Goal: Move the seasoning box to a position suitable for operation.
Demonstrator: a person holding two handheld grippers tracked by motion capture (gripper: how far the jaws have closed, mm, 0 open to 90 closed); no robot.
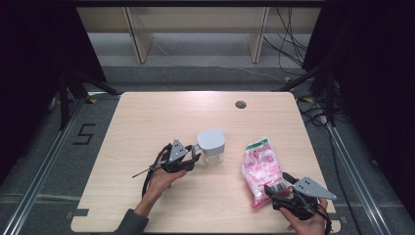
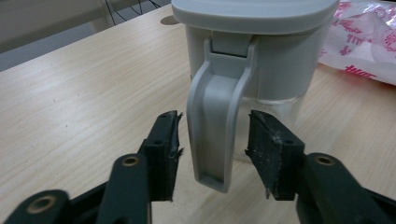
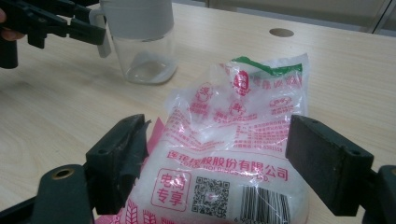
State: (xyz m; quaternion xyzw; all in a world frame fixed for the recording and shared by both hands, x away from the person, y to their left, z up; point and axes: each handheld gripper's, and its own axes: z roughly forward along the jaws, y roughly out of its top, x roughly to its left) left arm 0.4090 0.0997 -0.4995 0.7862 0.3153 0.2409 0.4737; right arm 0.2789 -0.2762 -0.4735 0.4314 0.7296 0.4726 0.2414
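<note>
A clear jug [image 1: 212, 146] with a grey lid stands upright near the middle of the wooden table [image 1: 147, 112]. On the jug's left, the left gripper [image 1: 192, 157] has its 2 jaws either side of the grey handle [image 2: 215, 126], each pad a narrow gap short of it, so nothing is pinched. To the jug's right, well apart from it, lies a pink-printed plastic bag [image 1: 262, 166] of white grains. The right gripper [image 1: 276, 188] has its 2 jaws spread around the bag's near end, the left touching, the right clear.
</note>
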